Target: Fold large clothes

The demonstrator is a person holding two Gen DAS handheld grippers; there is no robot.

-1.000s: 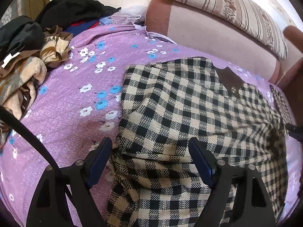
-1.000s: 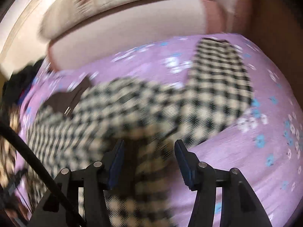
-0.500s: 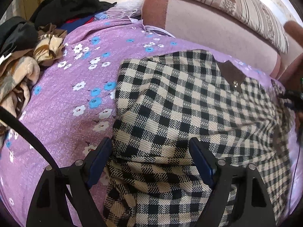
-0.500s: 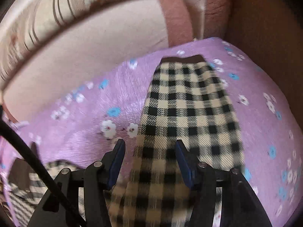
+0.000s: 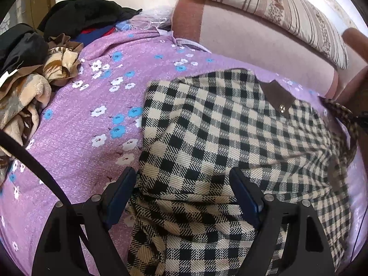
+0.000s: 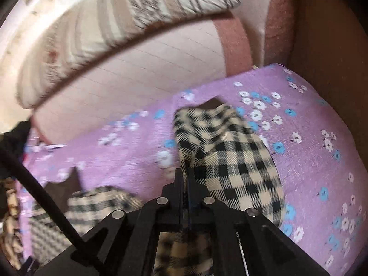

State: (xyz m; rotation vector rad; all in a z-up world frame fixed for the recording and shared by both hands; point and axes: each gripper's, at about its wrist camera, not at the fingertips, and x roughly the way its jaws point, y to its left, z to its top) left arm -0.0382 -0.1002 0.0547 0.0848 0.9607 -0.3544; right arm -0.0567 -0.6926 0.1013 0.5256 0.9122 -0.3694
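Left wrist view. Checked garment [image 5: 220, 138], black and cream, lies spread on the purple flowered bedspread [image 5: 76, 142]; a brown collar tab with a snap [image 5: 277, 94] sits at its far edge. The left gripper [image 5: 184, 184] hangs over the near part of the cloth with its jaws wide apart, a folded ridge of the fabric between the blue pads [image 5: 120, 189] but not pinched. Compared with a second ago, this gripper is equally wide and in much the same place; the garment's right end is now drawn up toward the frame edge. A heap of other clothes [image 5: 27, 73] lies at the left, and a striped cushion [image 5: 276, 11] lies on the pink backrest [image 5: 241, 43].

Right wrist view. The right gripper [image 6: 185, 174], half open above the fabric half a second ago, now has its jaws together, clamped on an edge of the garment's sleeve [image 6: 230, 156]. The sleeve, lying flat earlier, now curls up off the bedspread [image 6: 310, 151] toward the jaws. The rest of the garment shows blurred at lower left.
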